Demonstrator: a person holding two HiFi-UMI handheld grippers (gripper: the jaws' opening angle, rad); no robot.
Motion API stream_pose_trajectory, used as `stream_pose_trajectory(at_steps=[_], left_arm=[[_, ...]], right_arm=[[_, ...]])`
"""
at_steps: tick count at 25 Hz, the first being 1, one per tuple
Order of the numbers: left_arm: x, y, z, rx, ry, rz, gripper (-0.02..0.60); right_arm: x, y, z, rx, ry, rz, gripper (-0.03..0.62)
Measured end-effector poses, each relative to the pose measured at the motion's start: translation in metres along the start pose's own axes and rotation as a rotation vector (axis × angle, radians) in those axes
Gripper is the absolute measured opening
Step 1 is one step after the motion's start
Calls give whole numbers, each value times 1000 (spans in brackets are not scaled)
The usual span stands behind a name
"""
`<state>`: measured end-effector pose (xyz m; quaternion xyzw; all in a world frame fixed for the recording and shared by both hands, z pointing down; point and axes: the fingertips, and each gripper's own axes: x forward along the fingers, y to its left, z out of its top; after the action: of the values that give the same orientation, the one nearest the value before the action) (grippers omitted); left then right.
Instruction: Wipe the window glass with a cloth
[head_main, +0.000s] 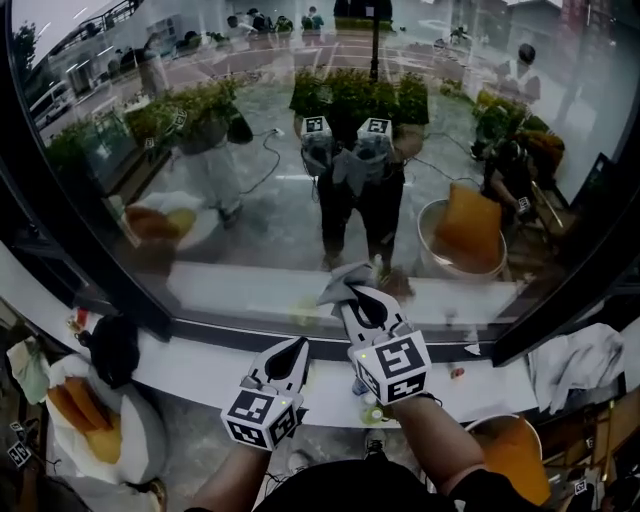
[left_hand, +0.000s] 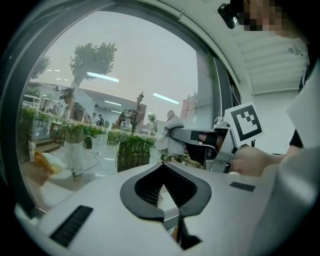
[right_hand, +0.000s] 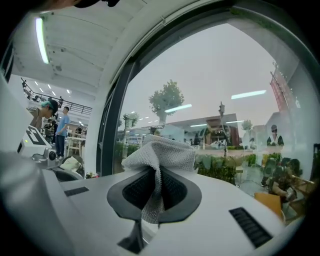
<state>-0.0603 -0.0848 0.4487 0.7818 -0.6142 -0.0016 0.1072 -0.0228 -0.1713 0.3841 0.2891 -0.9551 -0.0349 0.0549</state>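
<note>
Cloth (right_hand: 161, 150) tight in right gripper (head_main: 349, 297), forearm (head_main: 440, 440) outstretched to window glass (head_main: 270, 210); left gripper (head_main: 299, 346) lower and back, jaws together, empty.

The cloth (head_main: 345, 282) shows only its bunched upper end above the right hand-held gripper (head_main: 368, 305); the rest vanishes between the closed jaws. From overhead it cannot be told whether the cloth touches the window glass (head_main: 280, 215). The person's forearms (head_main: 440, 440) run off the bottom edge of the head view. On the counter (head_main: 200, 375), a small greenish item (head_main: 372, 410), possibly a cap, sits half behind that gripper and is too small to identify. An orange-filled bowl (head_main: 510, 450) at lower right is cropped by sleeve and frame. A white rag (head_main: 585, 365) is partly covered by the dark window frame. Indoor figures (right_hand: 57, 127) in the right gripper view are tiny and indistinct.
</note>
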Motion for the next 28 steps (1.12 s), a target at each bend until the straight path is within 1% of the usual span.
stream_pose_trajectory(at_steps=[5, 9, 11, 13, 15, 19, 24, 28], left_arm=[[23, 3, 15, 9, -16, 94, 8], [32, 9, 31, 9, -29, 172, 8], [36, 13, 40, 1, -35, 201, 8], [43, 14, 42, -16, -35, 214, 8], [51, 15, 32, -25, -18, 217, 8], [66, 18, 3, -7, 23, 210, 8], [76, 43, -6, 51, 61, 156, 8], [82, 62, -2, 54, 65, 127, 8]], right_arm=[[27, -25, 9, -33, 3, 43, 40], [45, -34, 22, -45, 5, 82, 40], [55, -38, 29, -50, 15, 105, 40], [64, -46, 30, -52, 31, 120, 40], [70, -51, 19, -36, 43, 127, 40], [79, -55, -17, -5, 42, 125, 40], [103, -52, -22, 4, 43, 91, 39], [119, -51, -25, 8, 55, 64, 40]])
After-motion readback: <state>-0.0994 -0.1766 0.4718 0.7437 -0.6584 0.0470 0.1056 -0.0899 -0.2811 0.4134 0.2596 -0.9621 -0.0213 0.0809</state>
